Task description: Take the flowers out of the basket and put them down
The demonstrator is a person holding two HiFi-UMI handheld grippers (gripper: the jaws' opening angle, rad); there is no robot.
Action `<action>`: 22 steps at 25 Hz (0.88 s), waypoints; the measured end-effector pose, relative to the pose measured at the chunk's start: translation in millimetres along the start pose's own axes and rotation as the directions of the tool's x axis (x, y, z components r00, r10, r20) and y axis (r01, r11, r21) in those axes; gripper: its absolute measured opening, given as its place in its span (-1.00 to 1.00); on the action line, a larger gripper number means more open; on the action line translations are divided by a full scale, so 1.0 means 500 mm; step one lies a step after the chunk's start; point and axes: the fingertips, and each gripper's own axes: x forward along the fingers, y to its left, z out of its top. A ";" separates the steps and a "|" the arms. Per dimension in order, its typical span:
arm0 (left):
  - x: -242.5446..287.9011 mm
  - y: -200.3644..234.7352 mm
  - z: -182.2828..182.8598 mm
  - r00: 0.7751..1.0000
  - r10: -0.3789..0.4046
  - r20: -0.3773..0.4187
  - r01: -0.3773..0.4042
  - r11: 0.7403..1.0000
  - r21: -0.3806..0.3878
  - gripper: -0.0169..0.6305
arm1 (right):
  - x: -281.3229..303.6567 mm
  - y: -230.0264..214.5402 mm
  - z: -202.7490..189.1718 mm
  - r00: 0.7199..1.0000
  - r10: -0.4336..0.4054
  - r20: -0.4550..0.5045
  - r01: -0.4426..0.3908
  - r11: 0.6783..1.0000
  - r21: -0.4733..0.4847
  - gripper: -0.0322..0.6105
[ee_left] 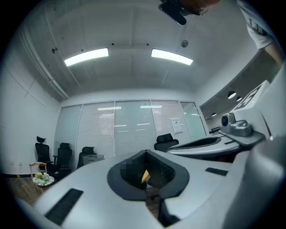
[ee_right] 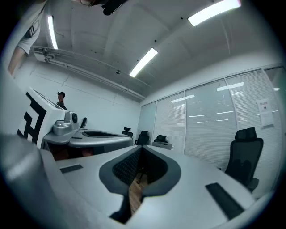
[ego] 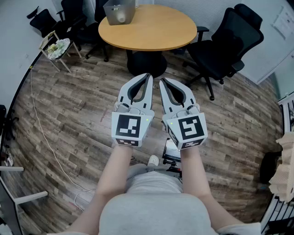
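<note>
A round, light-wood worktop (ego: 151,27) stands on a black pedestal base (ego: 147,64) over the brown wood-plank floor (ego: 69,105). A black mesh office chair (ego: 229,41) sits just right of the worktop. More black chairs (ego: 73,13) crowd its left side. A thin white cable (ego: 46,137) trails across the floor, well left of the worktop.

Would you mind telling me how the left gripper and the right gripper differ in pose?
The left gripper leans its tips rightward; the right gripper leans leftward, so they nearly meet. The left gripper's marker cube sits square to the head camera; the right gripper's marker cube is turned askew. Both are shut, empty, and short of the round table.
</note>
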 end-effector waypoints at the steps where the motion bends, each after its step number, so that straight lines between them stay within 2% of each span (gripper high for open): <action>1: -0.001 -0.002 -0.001 1.000 0.003 0.000 -0.003 1.000 -0.003 -0.96 | -0.003 -0.002 0.003 1.000 0.001 0.013 -0.001 1.000 -0.002 -0.82; 12: -0.002 -0.025 -0.009 1.000 0.030 0.007 -0.030 0.999 0.013 -0.96 | -0.036 -0.047 -0.010 0.999 -0.013 0.048 0.012 1.000 0.023 -0.82; 15: 0.005 -0.010 -0.011 0.999 0.039 0.005 -0.039 0.999 0.013 -0.96 | -0.025 -0.047 0.010 0.994 0.026 0.109 -0.031 0.999 0.039 -0.82; 19: 0.026 0.007 -0.018 0.999 0.039 0.005 -0.039 0.999 0.016 -0.96 | 0.003 -0.056 0.011 0.993 0.056 0.102 -0.055 0.998 -0.011 -0.82; 22: 0.052 0.024 -0.019 1.000 0.031 0.005 -0.031 0.999 0.030 -0.96 | 0.028 -0.083 0.017 0.991 0.056 0.119 -0.055 0.998 -0.005 -0.82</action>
